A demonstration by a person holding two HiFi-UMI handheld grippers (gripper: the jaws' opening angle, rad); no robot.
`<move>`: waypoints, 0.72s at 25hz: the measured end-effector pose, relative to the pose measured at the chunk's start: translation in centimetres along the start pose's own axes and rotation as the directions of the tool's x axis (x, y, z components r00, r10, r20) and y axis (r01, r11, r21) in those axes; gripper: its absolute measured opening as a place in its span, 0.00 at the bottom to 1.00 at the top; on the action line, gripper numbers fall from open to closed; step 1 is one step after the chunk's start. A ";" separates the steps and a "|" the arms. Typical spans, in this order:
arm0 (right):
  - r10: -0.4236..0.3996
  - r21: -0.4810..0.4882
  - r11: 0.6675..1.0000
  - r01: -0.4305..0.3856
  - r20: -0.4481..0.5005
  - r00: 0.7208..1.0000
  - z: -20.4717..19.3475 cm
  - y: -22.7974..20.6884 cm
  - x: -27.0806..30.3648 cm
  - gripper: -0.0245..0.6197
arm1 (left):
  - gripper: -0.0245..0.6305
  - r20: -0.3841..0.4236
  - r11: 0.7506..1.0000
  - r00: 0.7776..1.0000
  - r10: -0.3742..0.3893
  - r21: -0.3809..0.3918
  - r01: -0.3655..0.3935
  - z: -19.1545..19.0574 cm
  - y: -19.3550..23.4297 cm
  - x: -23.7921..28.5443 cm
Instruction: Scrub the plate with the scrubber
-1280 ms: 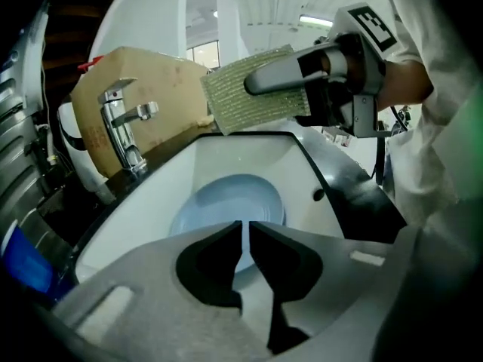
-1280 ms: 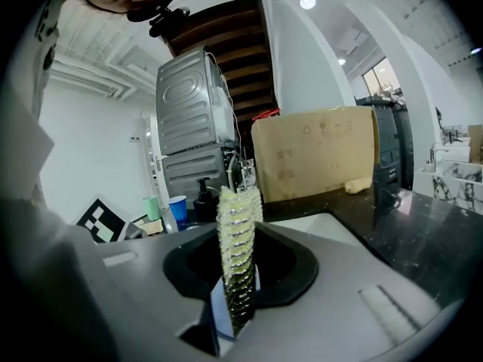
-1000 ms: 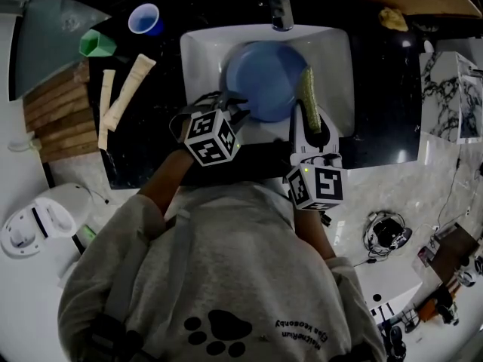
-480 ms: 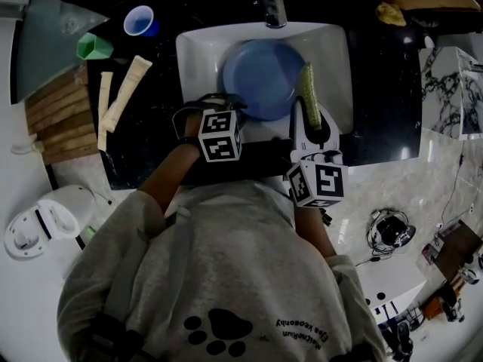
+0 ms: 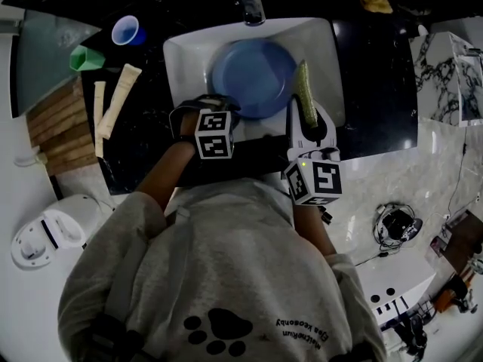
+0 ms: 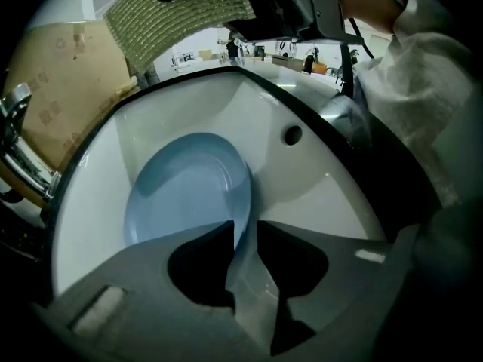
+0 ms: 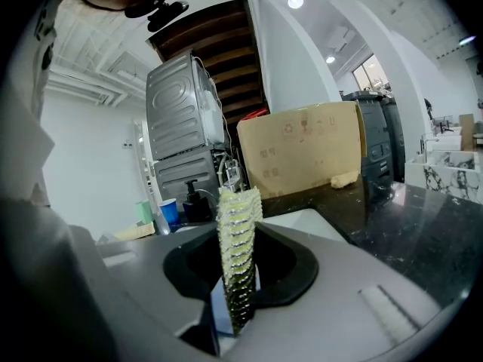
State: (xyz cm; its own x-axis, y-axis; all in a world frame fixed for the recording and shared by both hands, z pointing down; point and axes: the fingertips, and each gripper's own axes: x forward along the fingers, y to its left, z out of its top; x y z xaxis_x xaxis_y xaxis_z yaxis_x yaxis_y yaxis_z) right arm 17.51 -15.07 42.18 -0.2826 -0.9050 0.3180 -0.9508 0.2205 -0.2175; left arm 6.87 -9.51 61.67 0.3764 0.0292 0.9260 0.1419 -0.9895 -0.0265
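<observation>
Low in the centre of the head view, the left gripper [image 6: 243, 236] is pinching the near rim of the round blue plate [image 5: 253, 78], with its jaws pressing together on that edge. Just to the right, the right gripper [image 7: 234, 308] is clamping the yellow-green mesh scrubber [image 7: 238, 255] and holding it on end beside the plate's right edge; whether the two are touching is unclear. The plate is lying in the white rectangular sink [image 5: 181, 59]. Beyond it, a chrome faucet [image 5: 249, 2] is standing at the top edge, and a blue cup [image 5: 126, 30] is sitting at the upper left.
</observation>
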 end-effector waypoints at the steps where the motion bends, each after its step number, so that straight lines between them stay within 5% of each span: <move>1: -0.001 0.003 1.000 0.001 0.000 1.000 0.0 -0.2 -0.1 0.15 | 0.19 -0.013 1.000 1.000 0.002 0.016 -0.002 -0.1 0.0 0.1; 11: 0.006 0.029 1.000 -0.006 -0.005 1.000 0.0 -1.2 -0.1 0.15 | 0.22 -0.087 0.983 0.995 0.046 0.179 -0.030 -0.7 0.8 1.6; 18: 0.002 0.048 0.999 -0.001 -0.011 1.000 -0.1 -1.8 0.3 0.15 | 0.21 -0.063 0.976 0.998 -0.011 0.216 0.024 -0.5 0.9 2.0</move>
State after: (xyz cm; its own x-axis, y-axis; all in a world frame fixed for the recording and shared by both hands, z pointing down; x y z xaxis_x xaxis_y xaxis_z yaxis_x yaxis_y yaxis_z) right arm 19.16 -15.67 42.76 -0.2855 -0.9007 0.3275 -0.9434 0.2038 -0.2618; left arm 7.27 -10.43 63.67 0.3167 0.0313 0.9480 0.3451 -0.9348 -0.0844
